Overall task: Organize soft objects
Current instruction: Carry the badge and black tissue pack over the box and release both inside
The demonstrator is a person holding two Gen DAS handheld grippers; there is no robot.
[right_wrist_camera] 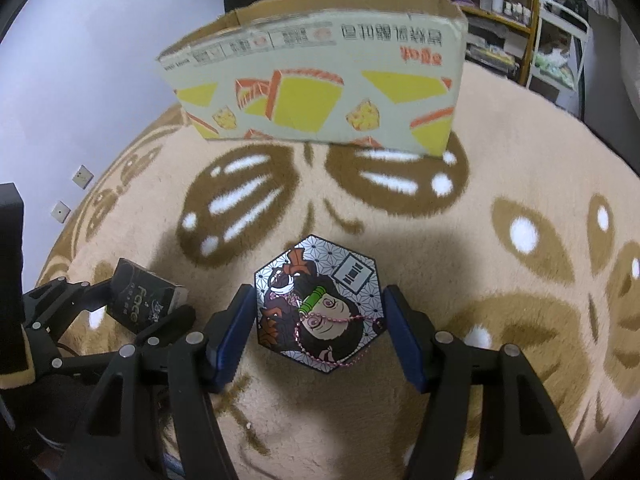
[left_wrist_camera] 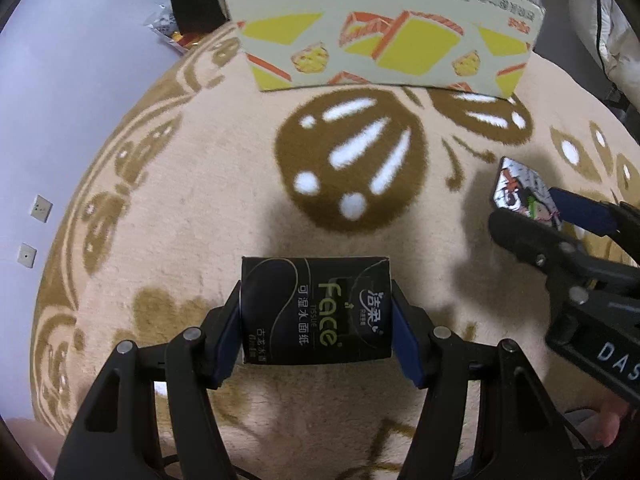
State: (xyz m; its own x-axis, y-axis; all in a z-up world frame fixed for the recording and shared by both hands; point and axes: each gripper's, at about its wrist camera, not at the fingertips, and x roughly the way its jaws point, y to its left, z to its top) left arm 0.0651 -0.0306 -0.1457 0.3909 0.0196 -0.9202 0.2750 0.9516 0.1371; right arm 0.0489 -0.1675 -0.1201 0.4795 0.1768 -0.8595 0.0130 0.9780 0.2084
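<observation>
My left gripper (left_wrist_camera: 316,316) is shut on a black "Face" tissue pack (left_wrist_camera: 316,310), its blue pads pressing both sides, just above the beige rug. The pack also shows in the right wrist view (right_wrist_camera: 140,304) at the left, held by the left gripper (right_wrist_camera: 136,306). My right gripper (right_wrist_camera: 320,312) is shut on a hexagonal cartoon-print pad (right_wrist_camera: 318,300) with a pink bead chain. In the left wrist view the right gripper (left_wrist_camera: 532,212) holds that pad (left_wrist_camera: 520,188) at the right. An open cardboard box (right_wrist_camera: 320,92) with yellow and orange print stands ahead on the rug.
The box also shows in the left wrist view (left_wrist_camera: 384,36). A beige rug (left_wrist_camera: 200,220) with brown patterns covers the floor. A snack wrapper (left_wrist_camera: 168,28) lies at the rug's far left edge. Shelves (right_wrist_camera: 552,40) stand at the back right.
</observation>
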